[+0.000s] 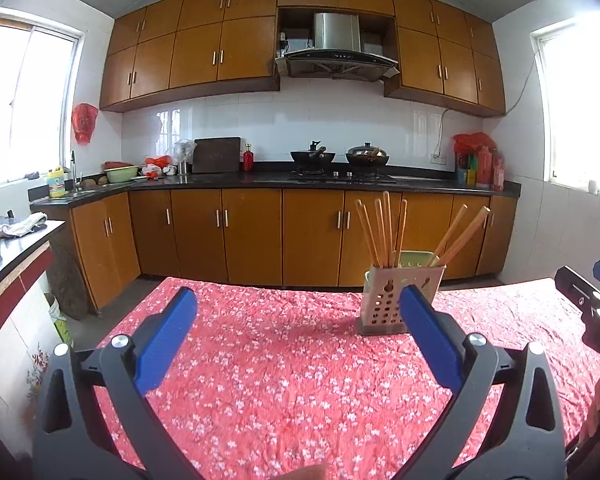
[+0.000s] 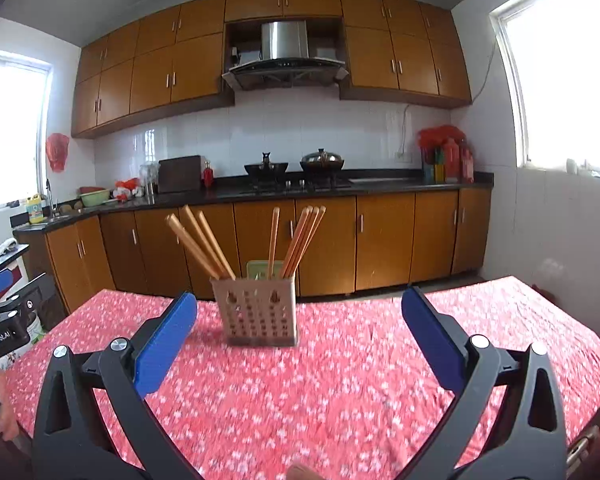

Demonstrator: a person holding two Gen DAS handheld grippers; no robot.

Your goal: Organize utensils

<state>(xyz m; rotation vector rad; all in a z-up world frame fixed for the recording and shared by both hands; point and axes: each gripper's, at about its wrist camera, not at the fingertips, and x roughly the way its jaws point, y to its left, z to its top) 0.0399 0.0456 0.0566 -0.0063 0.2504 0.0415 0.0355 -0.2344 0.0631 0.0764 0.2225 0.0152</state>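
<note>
Here, one table under a red flowered cloth [image 1: 284,380], filling the lower half of both views. Left gripper [image 1: 298,304] — jaws spread wide, blue pads [image 1: 166,338] bare, nothing held. Right gripper [image 2: 300,306] — jaws equally wide, nothing between them.

Utensil holder [image 1: 400,300] — pale, perforated, upright on the cloth; right of centre in the left view, its lower corner hidden behind the right-hand pad; just left of centre in the right view. Chopsticks [image 1: 384,228] — wooden, standing in the holder, leaning apart in loose bunches.

Background — wooden cabinets [image 2: 384,236], dark counter, two pans on the stove [image 1: 340,156] in mid-frame.
</note>
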